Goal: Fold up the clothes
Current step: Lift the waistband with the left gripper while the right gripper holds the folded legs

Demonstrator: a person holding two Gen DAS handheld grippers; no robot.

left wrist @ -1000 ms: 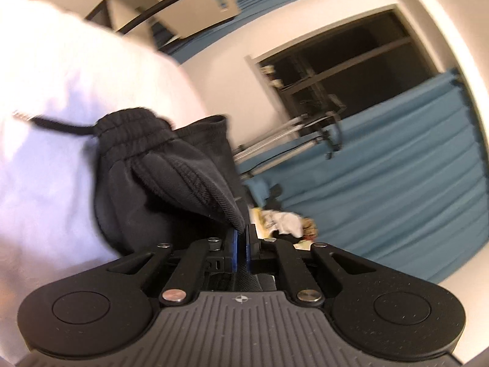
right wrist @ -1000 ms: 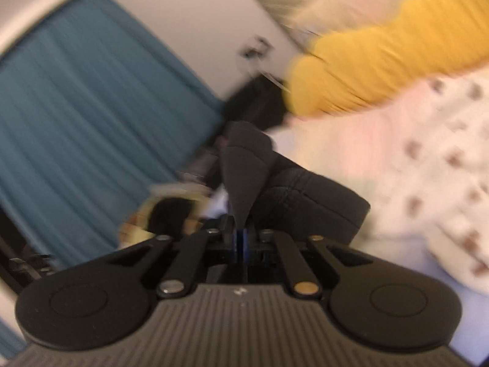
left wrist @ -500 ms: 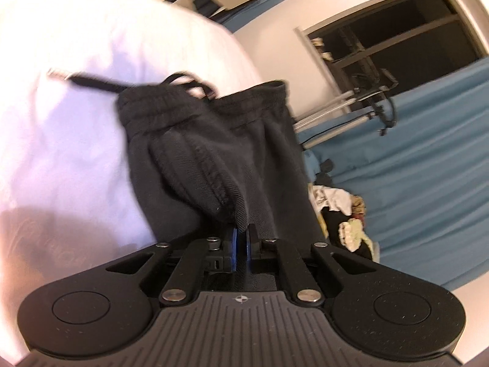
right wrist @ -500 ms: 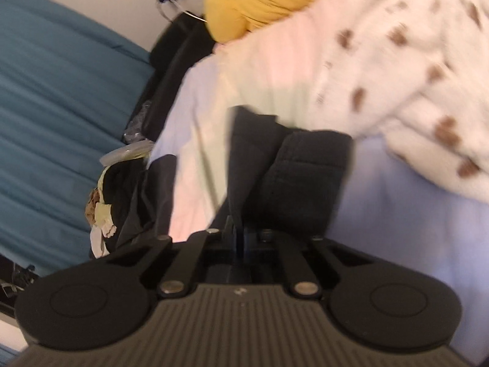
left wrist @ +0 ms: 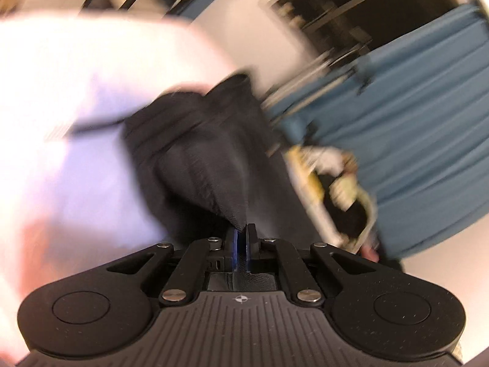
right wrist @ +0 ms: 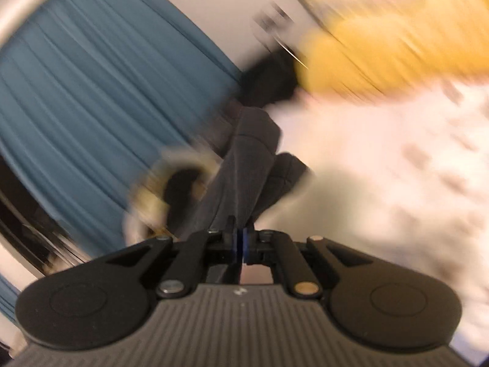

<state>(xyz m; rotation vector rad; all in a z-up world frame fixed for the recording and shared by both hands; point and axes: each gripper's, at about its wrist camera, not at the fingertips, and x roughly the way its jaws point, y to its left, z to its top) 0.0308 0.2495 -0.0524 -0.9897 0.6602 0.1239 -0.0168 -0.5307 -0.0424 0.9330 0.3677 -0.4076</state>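
Both views are smeared by blur. The left gripper is clenched on a fold of the black garment, which trails over the white bedding. The right gripper pinches the same dark cloth. Farther off hang blue curtains. No writing is readable.

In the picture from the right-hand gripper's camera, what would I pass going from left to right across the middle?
Blue curtain → black garment pinched in the right gripper → white spotted fabric.
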